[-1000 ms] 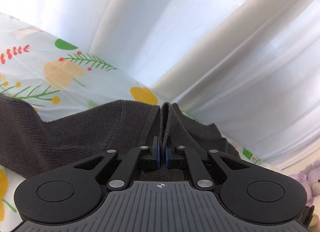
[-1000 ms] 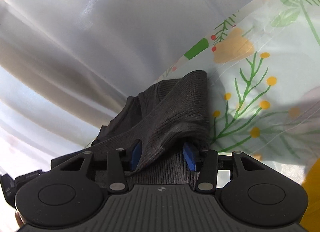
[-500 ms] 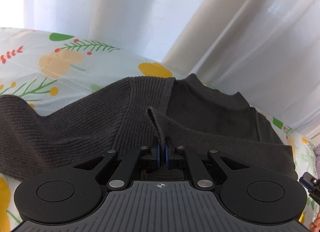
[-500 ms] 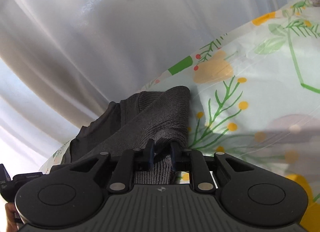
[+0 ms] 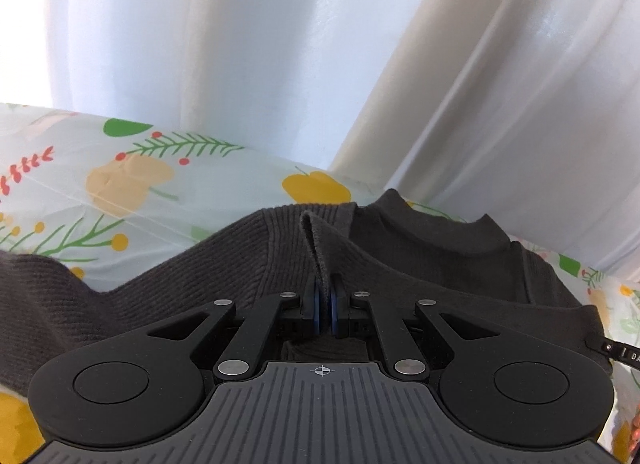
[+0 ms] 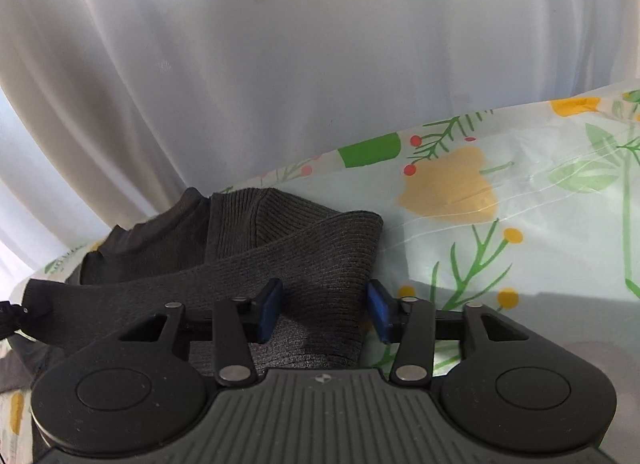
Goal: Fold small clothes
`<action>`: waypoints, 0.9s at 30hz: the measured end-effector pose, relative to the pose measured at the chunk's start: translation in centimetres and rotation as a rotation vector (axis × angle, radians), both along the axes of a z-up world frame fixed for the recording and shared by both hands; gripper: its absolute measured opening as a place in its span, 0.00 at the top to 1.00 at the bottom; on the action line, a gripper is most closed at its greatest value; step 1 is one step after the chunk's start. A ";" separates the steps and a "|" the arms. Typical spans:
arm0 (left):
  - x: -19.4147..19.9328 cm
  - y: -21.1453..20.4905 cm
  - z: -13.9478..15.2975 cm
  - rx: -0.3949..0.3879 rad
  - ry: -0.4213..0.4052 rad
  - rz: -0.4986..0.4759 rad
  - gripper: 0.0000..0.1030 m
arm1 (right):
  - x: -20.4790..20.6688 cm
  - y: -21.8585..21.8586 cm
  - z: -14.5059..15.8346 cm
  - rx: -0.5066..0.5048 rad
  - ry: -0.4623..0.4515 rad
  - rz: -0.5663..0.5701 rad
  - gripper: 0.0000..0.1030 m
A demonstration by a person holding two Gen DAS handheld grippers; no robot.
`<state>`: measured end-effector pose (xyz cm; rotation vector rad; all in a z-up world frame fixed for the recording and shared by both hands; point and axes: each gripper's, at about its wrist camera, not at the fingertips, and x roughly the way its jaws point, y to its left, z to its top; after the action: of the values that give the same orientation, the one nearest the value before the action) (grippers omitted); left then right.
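Sweater point(image 5: 420, 256), dark and ribbed, lies on the flowered tablecloth point(image 5: 120, 184) by the white curtain point(image 5: 240, 44). The left view shows its neckline. The right view shows a folded sleeve point(image 6: 340, 240). Left gripper point(image 5: 325, 304), angled down, pinches an upright ridge of knit. Right gripper point(image 6: 325, 304), also angled down, has just been opening, its jaws spread around the sleeve.

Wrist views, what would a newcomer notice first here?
A dark ribbed sweater sprawls across the middle of a bright floral tablecloth. The left tool pinches a raised fold of it at centre, with pale curtains hanging behind.
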<state>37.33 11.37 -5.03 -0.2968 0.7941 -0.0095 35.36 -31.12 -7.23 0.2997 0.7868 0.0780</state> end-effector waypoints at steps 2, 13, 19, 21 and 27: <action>0.1 0.1 -0.1 -0.004 -0.010 0.004 0.94 | -0.2 0.5 0.4 -0.039 -0.042 0.013 0.90; 0.7 -0.5 -1.9 0.125 -0.009 0.025 0.94 | -0.4 2.3 0.1 -0.196 -0.098 -0.045 0.86; 0.4 -0.9 -1.2 0.187 -0.053 0.045 0.94 | -2.5 3.8 1.6 -0.264 -0.180 -0.020 0.81; 0.5 -0.9 -1.9 0.193 -0.036 0.050 0.92 | -3.0 4.7 1.7 -0.263 -0.195 0.021 0.81; -1.8 2.0 -1.2 0.096 -0.025 0.143 0.39 | -2.7 6.4 0.4 -0.233 -0.116 0.086 0.80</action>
<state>35.56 13.35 -6.27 -0.2611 0.7446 0.1591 32.65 -24.68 -6.84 0.0400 0.6862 0.0827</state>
